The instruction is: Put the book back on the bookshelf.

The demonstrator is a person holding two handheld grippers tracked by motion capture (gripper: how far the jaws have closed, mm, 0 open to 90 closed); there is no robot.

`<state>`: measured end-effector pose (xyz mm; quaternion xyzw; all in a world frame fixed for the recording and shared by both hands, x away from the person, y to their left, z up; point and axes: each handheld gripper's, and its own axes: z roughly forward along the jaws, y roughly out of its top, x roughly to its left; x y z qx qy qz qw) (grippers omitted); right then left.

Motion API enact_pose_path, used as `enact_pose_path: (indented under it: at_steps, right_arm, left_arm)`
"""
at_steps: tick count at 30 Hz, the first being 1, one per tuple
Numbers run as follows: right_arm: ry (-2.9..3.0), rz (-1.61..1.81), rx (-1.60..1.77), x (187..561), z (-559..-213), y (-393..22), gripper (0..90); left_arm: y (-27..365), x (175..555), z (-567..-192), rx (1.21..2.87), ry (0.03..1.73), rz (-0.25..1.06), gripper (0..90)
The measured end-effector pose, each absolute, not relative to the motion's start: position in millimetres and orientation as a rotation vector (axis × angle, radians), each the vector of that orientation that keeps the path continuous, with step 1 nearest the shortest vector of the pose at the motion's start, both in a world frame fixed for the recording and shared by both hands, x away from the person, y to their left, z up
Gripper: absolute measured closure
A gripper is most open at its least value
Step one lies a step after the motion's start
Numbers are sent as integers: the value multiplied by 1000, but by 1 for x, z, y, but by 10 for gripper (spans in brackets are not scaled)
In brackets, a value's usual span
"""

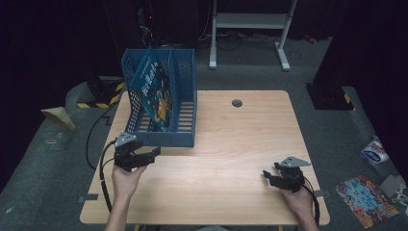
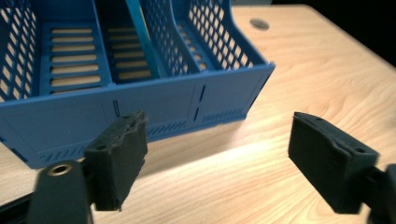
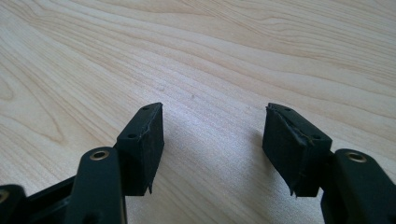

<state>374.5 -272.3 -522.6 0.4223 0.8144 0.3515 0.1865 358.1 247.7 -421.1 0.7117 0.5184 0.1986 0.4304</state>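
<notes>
Plastic file rack (image 1: 185, 96), blue, with perforated lattice walls and slotted floors, standing on the far left part of a pale wooden table (image 1: 231, 144) with visible grain and rounded corners. Divided into 3 compartments, as seen in the left gripper view (image 2: 140, 88). Holding 1 book (image 1: 153, 89) with a blue illustrated cover, leaning tilted inside; in the left gripper view its thin teal edge (image 2: 142, 42) seems to sit against the divider on the right of the middle compartment, though exact slot hard to tell from above.

Left gripper (image 1: 144, 159) just in front of the rack's low front wall, near but apart from it, jaws spread wide with nothing between them (matt black blocks with rough, chipped pad edges (image 2: 119, 158)). Held in the left hand (image 1: 126, 179), cable looping off the table's left edge. Right gripper (image 1: 273, 179) well apart, near the table's front right corner, held in the right hand (image 1: 298, 199); jaws also standing wide over bare wood, gripping nothing, pads (image 3: 142, 149) similarly black and frayed at the edge.

Small round grey grommet (image 1: 236, 102) set in the tabletop towards the far side, clear of everything. On the grey carpeted floor to the right: a colourful flat book or mat (image 1: 366, 199) and a small packet (image 1: 374, 153). Beyond the table, white metal stand legs (image 1: 250, 21). Yellow-black striped base (image 1: 101, 98) at the left, behind the rack.
</notes>
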Motion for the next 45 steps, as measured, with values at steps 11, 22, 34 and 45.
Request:
enact_pose_path:
  at_steps: [11,22,34,45]
  right_arm:
    - [2293,990,1189,375,-523,-272,385]
    - [2293,989,1191,374,-523,-272,385]
    - [2293,985,1185,374,-523,-272,386]
    - [2293,986,1186,374,-523,-272,386]
  left_arm:
    - [224,363,-446,1897,1266,451,187]
    - [206,370,-475,1951,1282,420,181]
    - [200,376,-498,1930,1343,447,190]
    - [192,380,-513,1979,1374,489,206]
